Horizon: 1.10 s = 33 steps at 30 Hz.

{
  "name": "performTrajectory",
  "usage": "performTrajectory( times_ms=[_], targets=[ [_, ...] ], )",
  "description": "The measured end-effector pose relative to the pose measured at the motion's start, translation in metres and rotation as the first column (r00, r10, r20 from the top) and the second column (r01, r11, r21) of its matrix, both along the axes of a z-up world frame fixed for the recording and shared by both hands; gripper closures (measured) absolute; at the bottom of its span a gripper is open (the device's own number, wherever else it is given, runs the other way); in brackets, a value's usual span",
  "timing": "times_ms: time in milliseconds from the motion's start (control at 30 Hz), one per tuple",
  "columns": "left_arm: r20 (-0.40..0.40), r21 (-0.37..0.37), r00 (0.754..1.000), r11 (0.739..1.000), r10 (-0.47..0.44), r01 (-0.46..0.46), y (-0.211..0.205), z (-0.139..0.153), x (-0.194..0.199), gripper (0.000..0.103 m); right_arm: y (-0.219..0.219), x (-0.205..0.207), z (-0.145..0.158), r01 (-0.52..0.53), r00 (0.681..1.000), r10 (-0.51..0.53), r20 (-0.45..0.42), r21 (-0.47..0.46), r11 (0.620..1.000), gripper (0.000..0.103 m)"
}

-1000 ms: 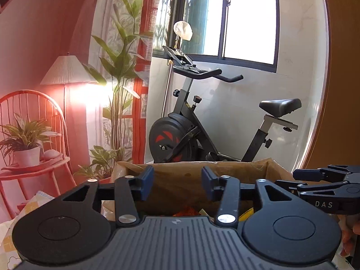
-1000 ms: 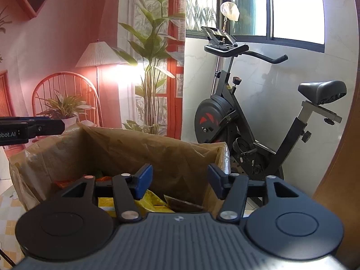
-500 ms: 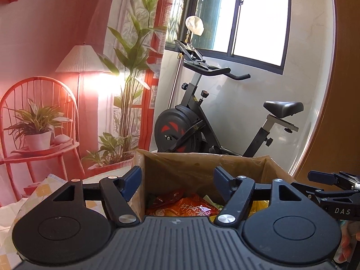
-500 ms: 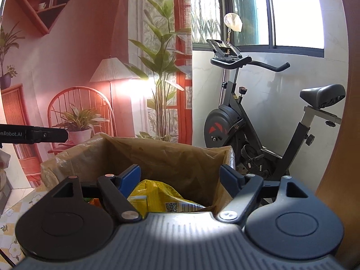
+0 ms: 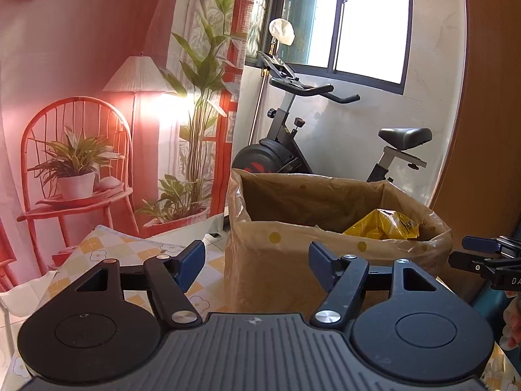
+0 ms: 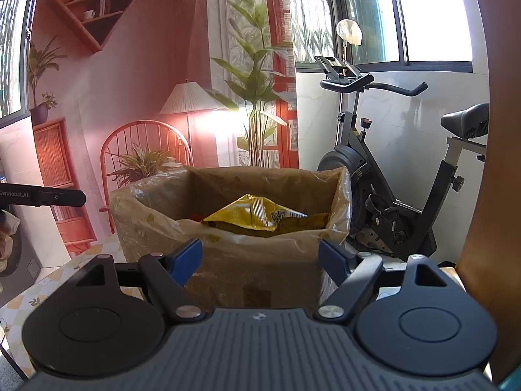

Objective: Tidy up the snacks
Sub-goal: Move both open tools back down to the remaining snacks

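Here both tongs are seen wide and empty, the left tongs [image 5: 255, 265] and the right tongs [image 6: 260, 260] having just been opening with nothing between the pads. The next snack is best sought with the pads kept spread. The yellow snack packet [image 6: 257, 216] is lodged inside the lined cardboard box [image 6: 228, 260], ahead of and above the right tongs, untouched.

Both tongs [image 5: 255, 265] wider, farther back
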<state>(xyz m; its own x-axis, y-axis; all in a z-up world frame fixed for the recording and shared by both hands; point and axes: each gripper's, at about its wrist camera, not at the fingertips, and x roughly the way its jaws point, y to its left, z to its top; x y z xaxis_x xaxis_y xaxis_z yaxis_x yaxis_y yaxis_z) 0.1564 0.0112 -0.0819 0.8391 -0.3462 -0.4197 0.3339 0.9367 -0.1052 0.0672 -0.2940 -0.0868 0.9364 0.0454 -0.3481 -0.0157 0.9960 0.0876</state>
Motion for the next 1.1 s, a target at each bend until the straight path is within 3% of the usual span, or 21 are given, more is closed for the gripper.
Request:
performTrajectory(
  times_ms=[333,467,600,700,867,967,1100],
  targets=[
    [-0.109,0.013,0.991,0.996,-0.082,0.084,-0.013,-0.059,-0.012,0.032,0.002,-0.017,-0.07,0.009,0.993,-0.009,-0.117,-0.002,1.0,0.046],
    [-0.151,0.013,0.985,0.996,-0.088,0.091,-0.019,-0.077,-0.011,0.038,0.005,-0.015,-0.097,0.023,0.984,-0.024,-0.179,-0.006,1.0,0.046],
    [-0.173,0.025,0.981,0.996,-0.082,0.087,-0.02,-0.089,-0.01,0.039,-0.002,0.001,-0.133,0.006,0.942,0.024,-0.336,0.087,0.996,0.046],
    [-0.18,0.03,0.981,0.996,-0.075,0.082,-0.019,-0.09,-0.009,0.039,-0.008,0.008,-0.151,0.018,0.925,0.027,-0.38,0.114,0.993,0.046],
    [-0.198,0.042,0.978,0.996,-0.063,0.073,-0.019,-0.096,-0.007,0.039,-0.015,0.019,-0.163,0.038,0.909,0.019,-0.417,0.13,0.991,0.044],
    [-0.211,0.044,0.976,0.997,-0.06,0.071,-0.021,-0.098,-0.006,0.039,-0.01,0.025,-0.164,0.033,0.904,0.024,-0.427,0.126,0.991,0.026],
    [-0.22,0.044,0.973,0.996,-0.064,0.075,-0.024,-0.101,-0.006,0.04,0.005,0.033,-0.167,0.017,0.904,0.009,-0.426,0.058,0.998,0.025]
  ],
)
